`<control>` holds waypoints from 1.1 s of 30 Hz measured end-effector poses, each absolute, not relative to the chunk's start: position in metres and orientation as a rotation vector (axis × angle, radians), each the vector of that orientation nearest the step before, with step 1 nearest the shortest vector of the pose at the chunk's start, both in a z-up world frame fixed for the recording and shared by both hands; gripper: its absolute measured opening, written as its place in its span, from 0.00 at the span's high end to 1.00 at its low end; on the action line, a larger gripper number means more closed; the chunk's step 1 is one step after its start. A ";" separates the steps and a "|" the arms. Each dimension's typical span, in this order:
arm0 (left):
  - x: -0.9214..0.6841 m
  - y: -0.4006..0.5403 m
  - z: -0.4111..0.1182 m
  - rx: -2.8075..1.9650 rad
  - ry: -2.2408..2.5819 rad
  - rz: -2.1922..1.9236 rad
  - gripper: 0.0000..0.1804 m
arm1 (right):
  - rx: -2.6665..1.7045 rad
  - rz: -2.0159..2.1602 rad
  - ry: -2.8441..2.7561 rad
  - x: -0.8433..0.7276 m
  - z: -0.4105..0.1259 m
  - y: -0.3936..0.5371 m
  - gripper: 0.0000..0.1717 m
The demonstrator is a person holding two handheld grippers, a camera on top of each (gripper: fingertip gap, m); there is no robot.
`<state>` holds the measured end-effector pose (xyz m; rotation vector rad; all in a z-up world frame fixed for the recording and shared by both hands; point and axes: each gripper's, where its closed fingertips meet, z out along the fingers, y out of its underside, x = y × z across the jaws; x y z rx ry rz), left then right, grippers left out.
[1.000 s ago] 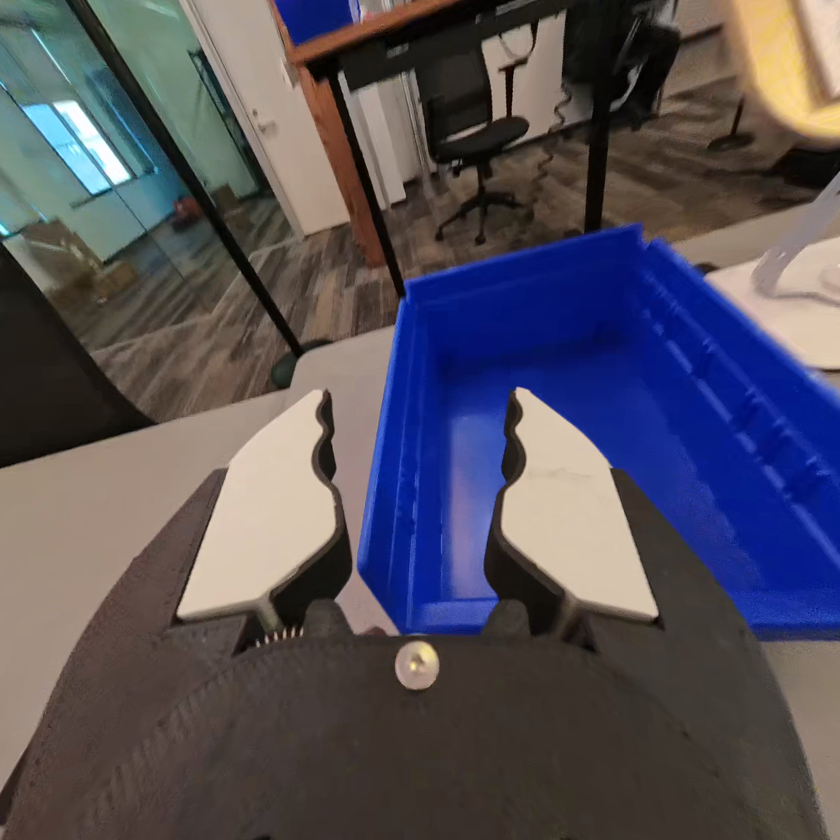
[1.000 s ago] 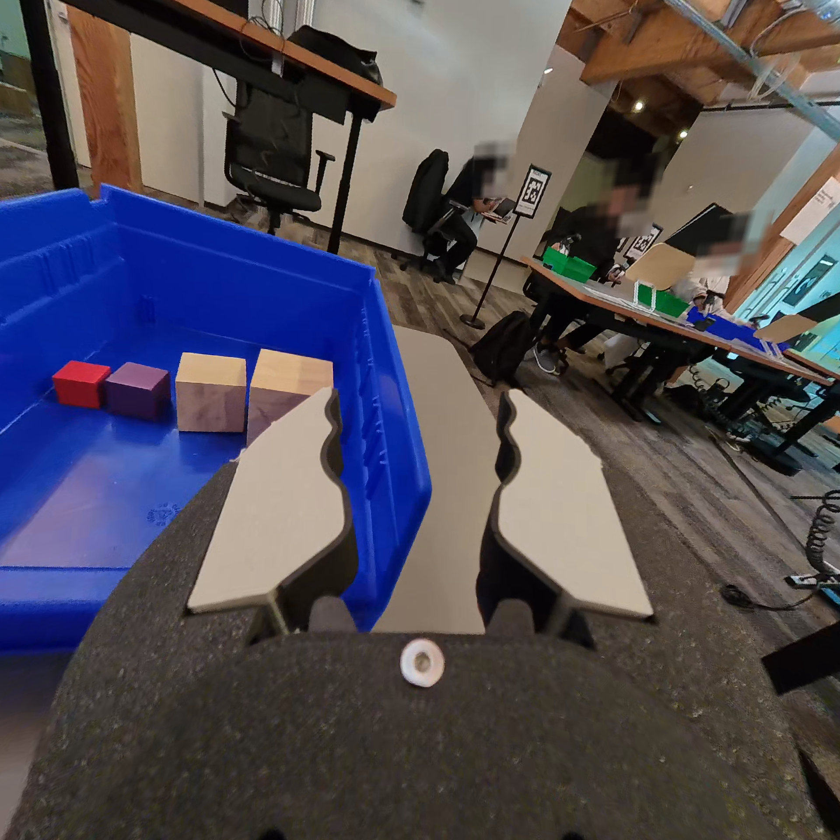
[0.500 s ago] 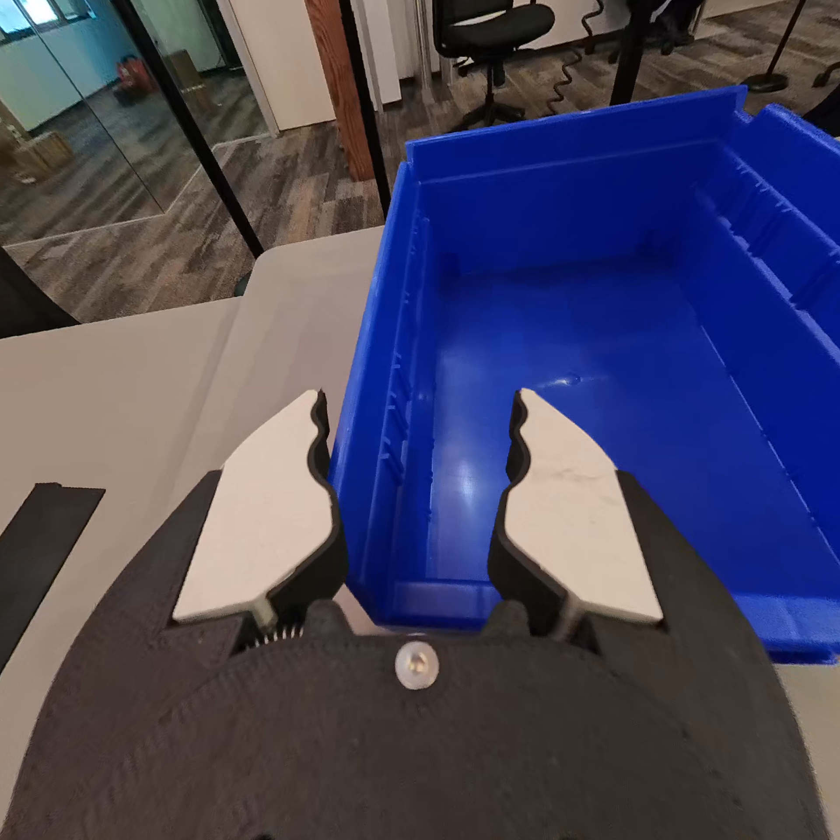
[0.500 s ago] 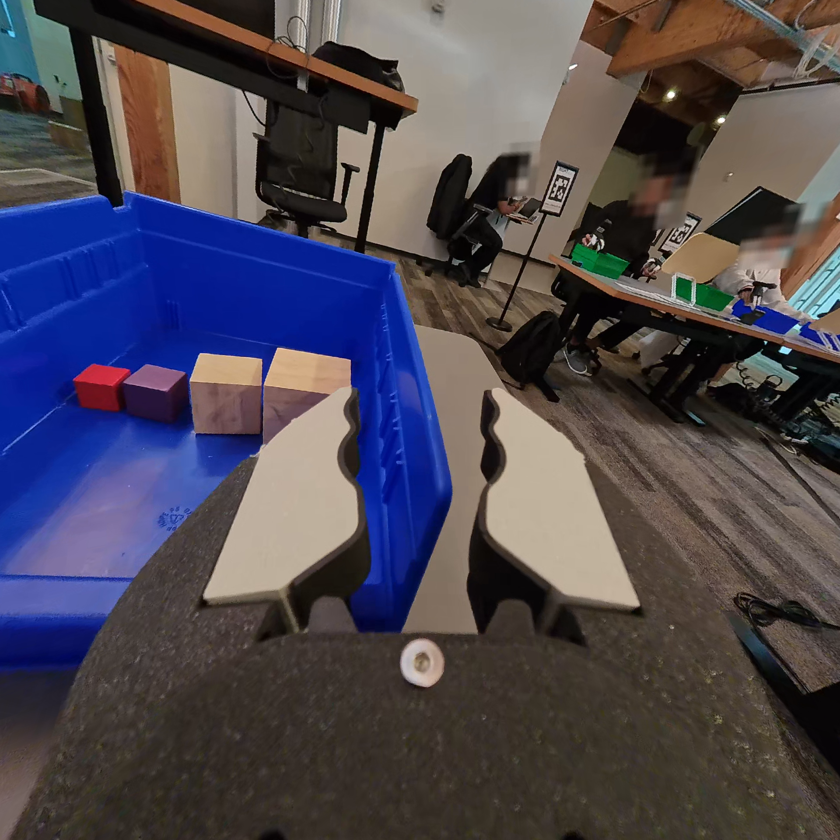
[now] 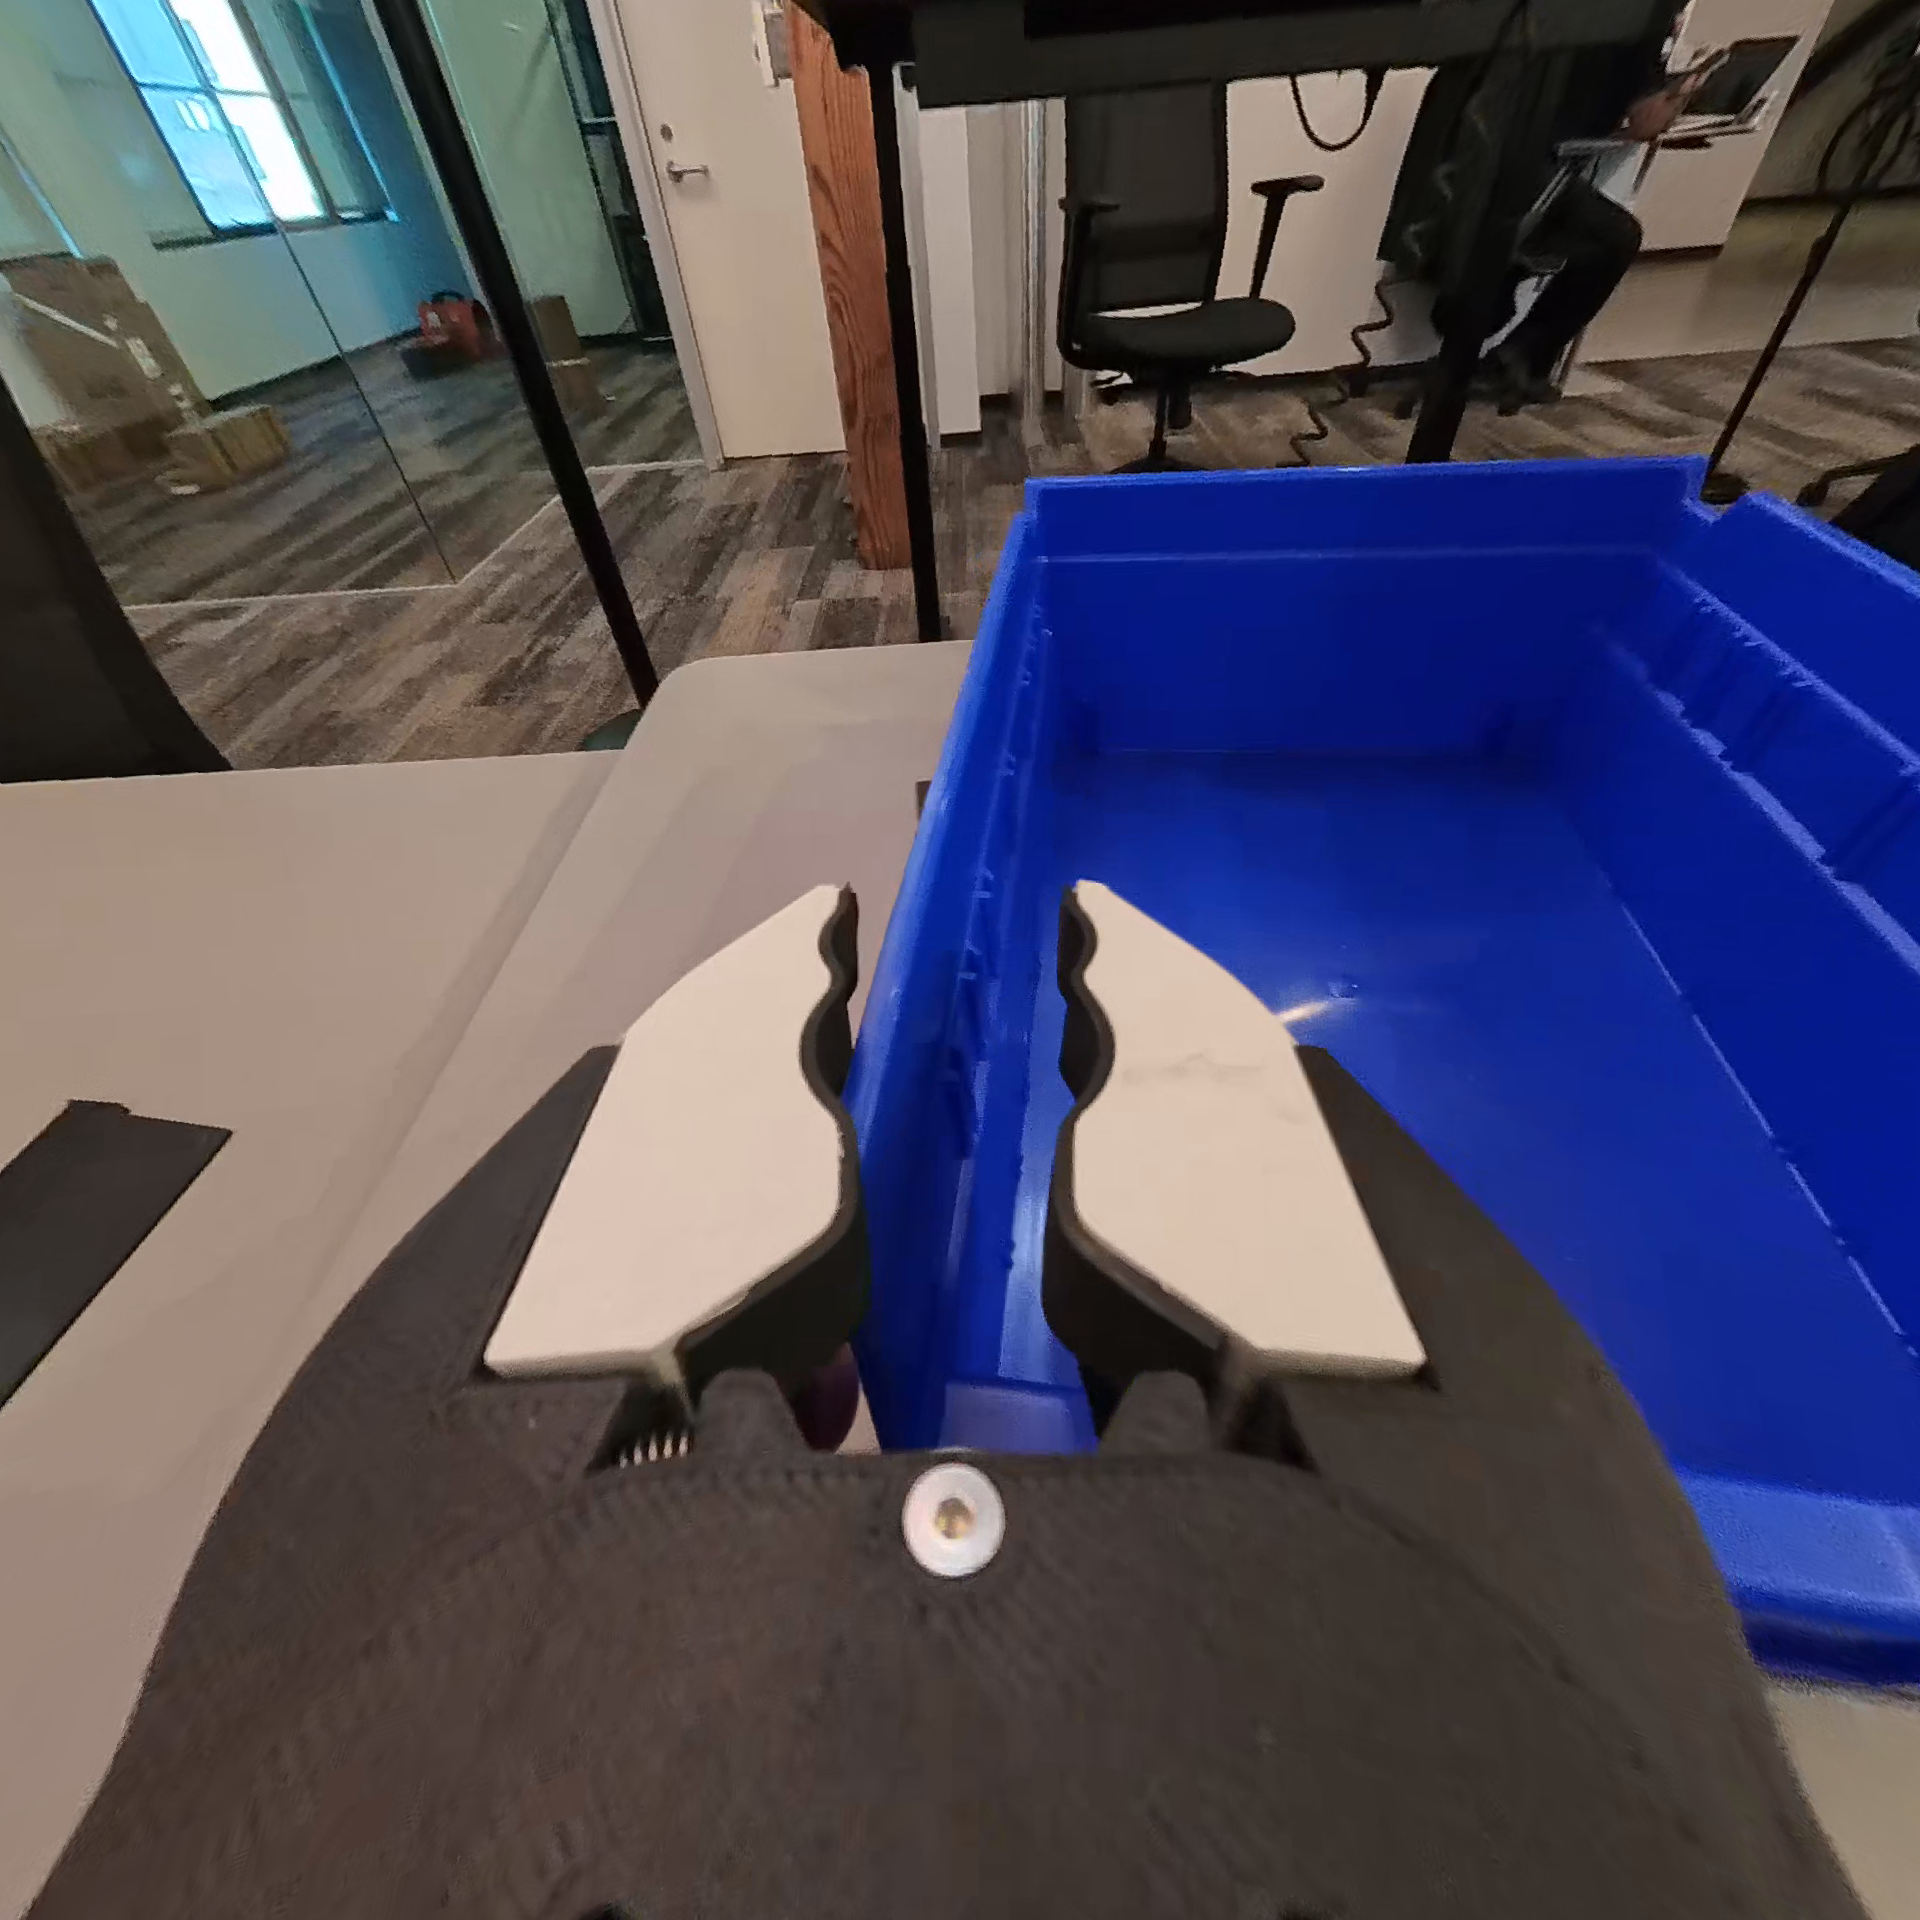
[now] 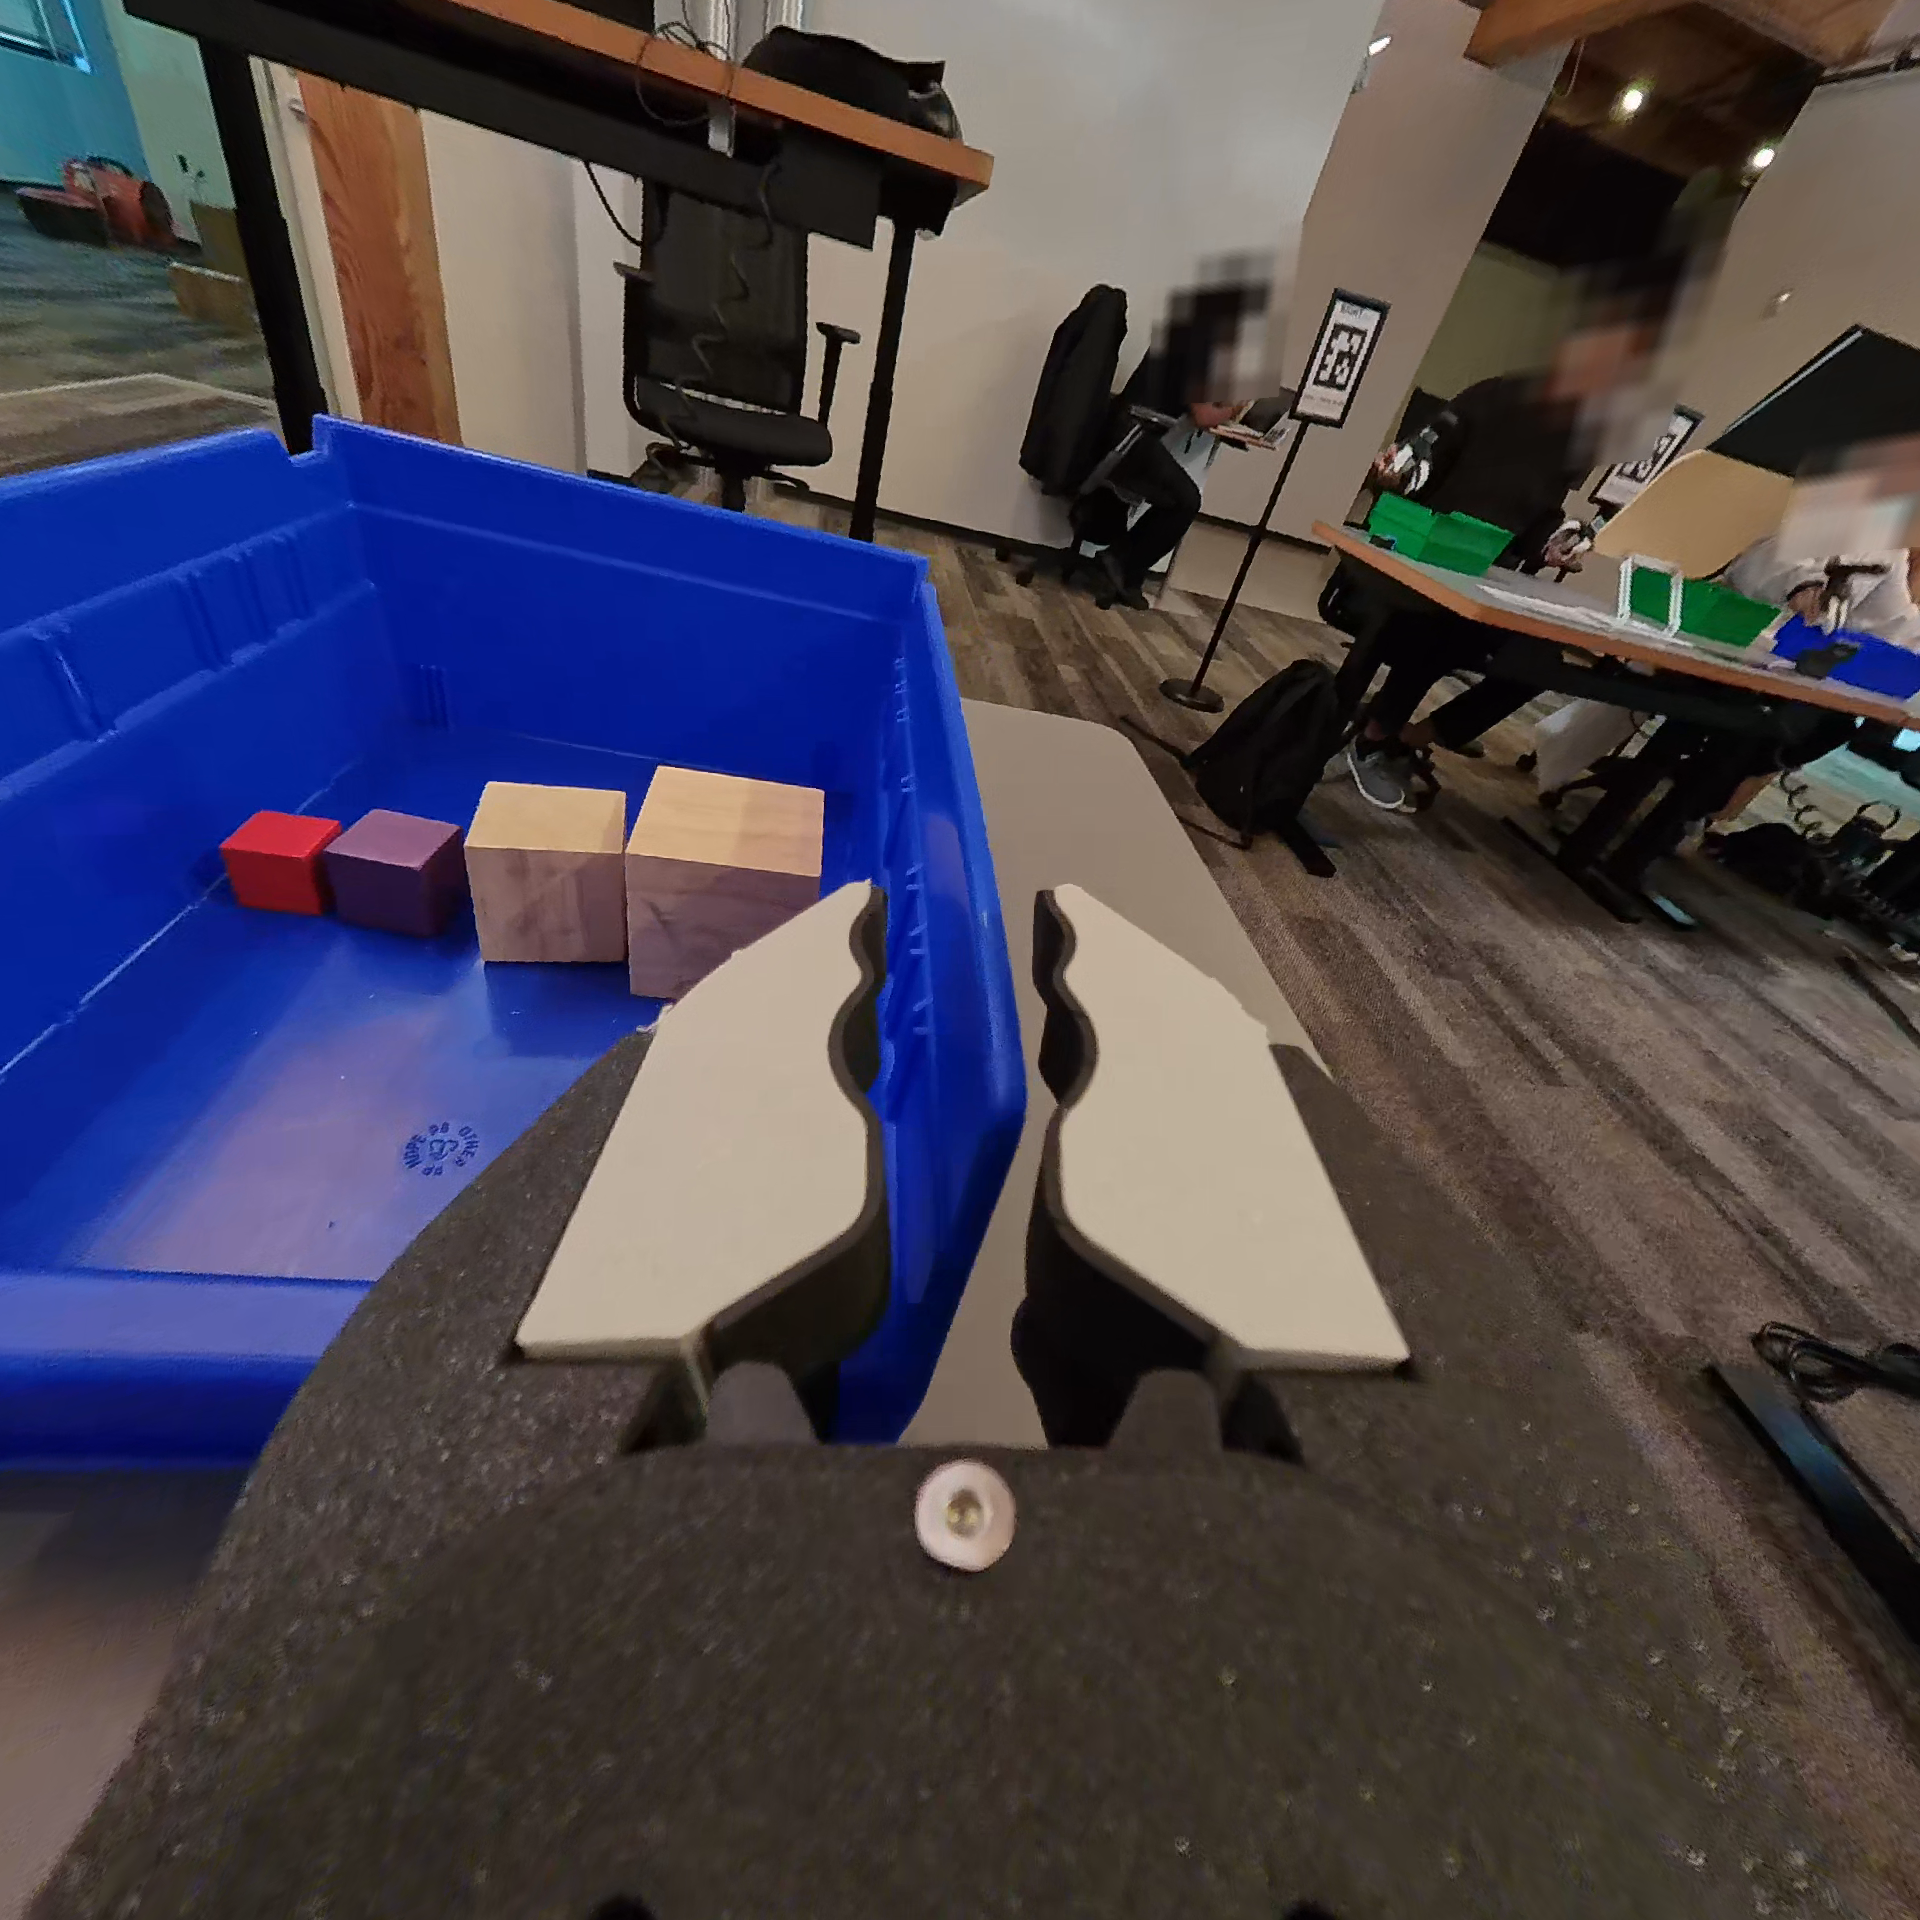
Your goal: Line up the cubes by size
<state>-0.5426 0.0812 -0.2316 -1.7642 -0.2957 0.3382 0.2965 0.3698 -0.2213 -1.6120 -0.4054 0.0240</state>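
A blue bin (image 6: 623, 623) stands on a grey table (image 6: 1091, 831). Inside it, by its right wall, a red cube (image 6: 278, 860), a purple cube (image 6: 393, 871), a smaller wooden cube (image 6: 545, 873) and a larger wooden cube (image 6: 722, 873) stand in a row, side by side. My right gripper (image 6: 958, 888) straddles the bin's right wall, part open; a strip of table shows between the outer pad and the rim. My left gripper (image 5: 958, 888) straddles the left wall of the bin (image 5: 1351, 488), part open and holding nothing. No cubes show in the left wrist view.
The table (image 5: 312, 935) runs left of the bin, with a black strip (image 5: 94, 1195) on it. Beyond are office chairs (image 5: 1174, 332), a glass wall (image 5: 312, 364) and desks with seated people (image 6: 1507, 468). A backpack (image 6: 1268, 748) lies on the floor. About 90 centimetres separates my left fingertips from my right. The right tips stand about 12 centimetres off the smaller wooden cube (image 6: 545, 873).
Both grippers' jaws have narrowed around the bin's side walls. The row of cubes has not moved.
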 end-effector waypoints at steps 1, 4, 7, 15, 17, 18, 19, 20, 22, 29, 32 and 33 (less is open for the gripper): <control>-0.544 0.080 -0.231 -1.759 -0.303 0.365 0.79 | -1.625 0.037 -0.396 0.297 -0.222 0.370 0.85; -0.551 0.077 -0.237 -1.772 -0.352 0.373 0.75 | -1.661 0.065 -0.354 0.304 -0.224 0.370 0.84; -0.550 0.078 -0.242 -1.796 -0.351 0.328 0.77 | -1.684 0.104 -0.347 0.305 -0.226 0.369 0.84; -0.549 0.079 -0.243 -1.803 -0.355 0.293 0.90 | -1.698 0.142 -0.376 0.298 -0.228 0.366 0.93; -0.544 0.080 -0.243 -1.806 -0.333 0.264 0.93 | -1.696 0.137 -0.387 0.298 -0.228 0.365 0.93; -0.541 0.081 -0.244 -1.809 -0.315 0.240 0.95 | -1.696 0.140 -0.383 0.298 -0.228 0.366 0.94; -0.537 0.083 -0.244 -1.811 -0.300 0.216 0.97 | -1.696 0.145 -0.376 0.300 -0.228 0.366 0.96; -0.534 0.084 -0.244 -1.812 -0.292 0.200 0.98 | -1.696 0.160 -0.375 0.300 -0.228 0.366 0.97; -0.531 0.084 -0.244 -1.813 -0.282 0.210 0.98 | -1.697 0.170 -0.377 0.300 -0.228 0.365 0.97; -0.528 0.083 -0.243 -1.801 -0.312 0.176 0.99 | -1.694 0.181 -0.392 0.297 -0.228 0.363 0.97; -0.527 0.081 -0.242 -1.798 -0.322 0.171 0.99 | -1.692 0.196 -0.400 0.295 -0.228 0.361 0.97; -0.527 0.080 -0.241 -1.796 -0.329 0.169 0.99 | -1.691 0.197 -0.403 0.295 -0.228 0.360 0.97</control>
